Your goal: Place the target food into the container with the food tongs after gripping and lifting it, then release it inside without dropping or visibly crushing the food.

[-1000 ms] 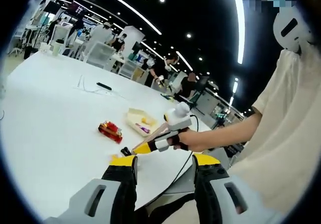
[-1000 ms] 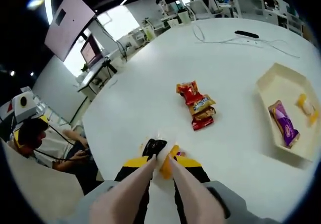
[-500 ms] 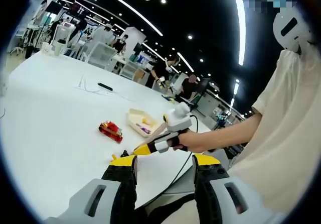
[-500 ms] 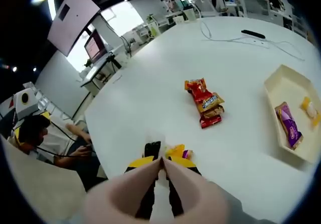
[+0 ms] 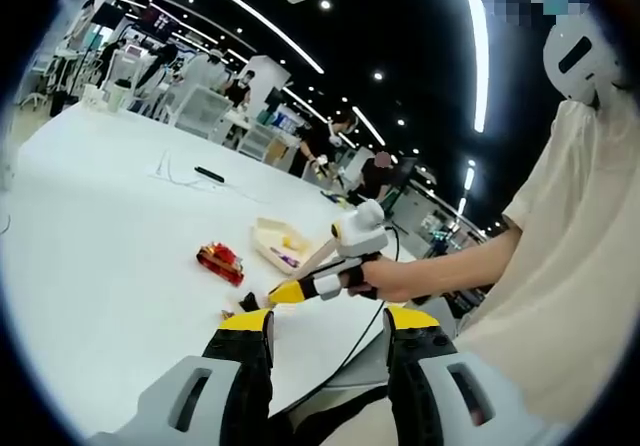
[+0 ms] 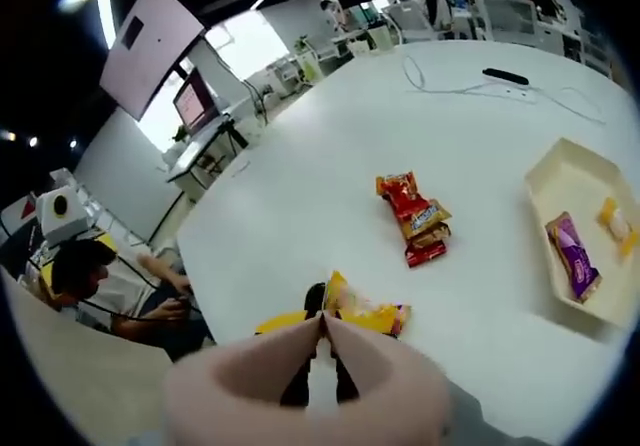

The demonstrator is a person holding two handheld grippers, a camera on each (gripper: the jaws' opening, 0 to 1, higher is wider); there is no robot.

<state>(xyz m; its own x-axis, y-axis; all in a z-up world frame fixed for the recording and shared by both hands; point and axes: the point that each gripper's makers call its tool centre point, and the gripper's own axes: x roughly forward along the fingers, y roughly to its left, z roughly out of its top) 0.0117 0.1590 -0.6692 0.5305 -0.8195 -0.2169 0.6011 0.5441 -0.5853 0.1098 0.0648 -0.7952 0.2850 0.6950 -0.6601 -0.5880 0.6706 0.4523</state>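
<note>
My right gripper (image 6: 316,338) is shut on beige food tongs (image 6: 322,328), whose arms are squeezed together. Their tips pinch the edge of a yellow snack packet (image 6: 362,313) just above the white table (image 6: 300,186). Red and orange snack packets (image 6: 415,218) lie further out. A cream tray (image 6: 590,176) at the right holds a purple packet (image 6: 566,256) and a small yellow item (image 6: 612,221). In the left gripper view, my left gripper (image 5: 328,328) stands open near the table edge with nothing in it. Beyond it a hand holds the right gripper (image 5: 300,288), with the red packets (image 5: 222,259) and tray (image 5: 278,243) behind.
A black remote (image 6: 505,76) and a thin cable (image 6: 450,86) lie at the table's far side. A person sits at the left below the table edge (image 6: 90,276). The person in a cream shirt (image 5: 560,266) takes up the right of the left gripper view.
The tong arms have squeezed together on the yellow packet, which has tipped up off the table. The right gripper has risen a little. The left gripper has stayed put.
</note>
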